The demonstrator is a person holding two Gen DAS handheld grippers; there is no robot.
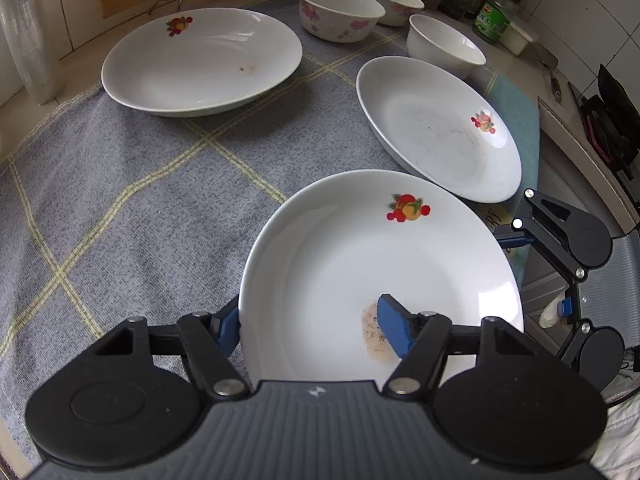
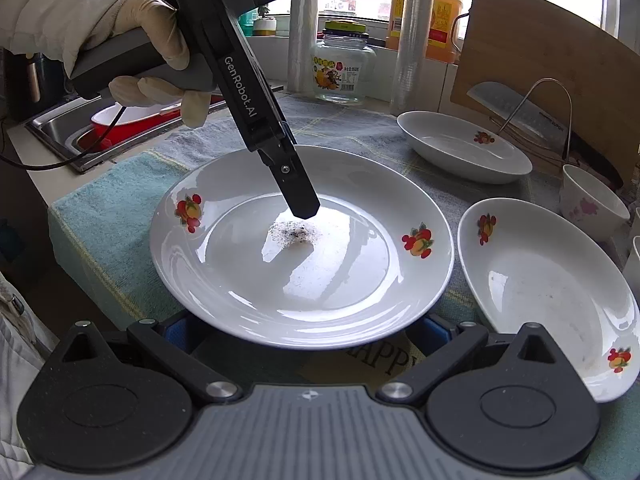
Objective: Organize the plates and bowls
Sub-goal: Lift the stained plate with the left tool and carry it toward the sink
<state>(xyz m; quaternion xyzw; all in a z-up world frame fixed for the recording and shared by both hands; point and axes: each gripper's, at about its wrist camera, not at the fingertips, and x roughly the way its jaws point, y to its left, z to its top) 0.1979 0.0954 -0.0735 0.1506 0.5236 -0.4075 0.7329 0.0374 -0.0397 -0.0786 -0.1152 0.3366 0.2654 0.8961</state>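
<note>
The left gripper (image 1: 310, 330) pinches the near plate's (image 1: 360, 248) rim, one finger inside and one beneath, ready to lift it off the cloth (image 1: 120, 184), while the right gripper (image 2: 308, 330) waits open at its edge.

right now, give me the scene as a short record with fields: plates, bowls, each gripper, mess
plates: three white, fruit-printed, on a grey checked cloth: near plate, right plate, far plate
bowls: three at the back, pink-flowered bowl, second bowl, plain bowl
left gripper: shut on the near plate's rim, one finger inside, one outside
right gripper: open, fingers either side of the near plate's edge, contact unclear
mess: speckled residue in the near plate; faint specks in the right plate
stacked: nothing yet
</note>
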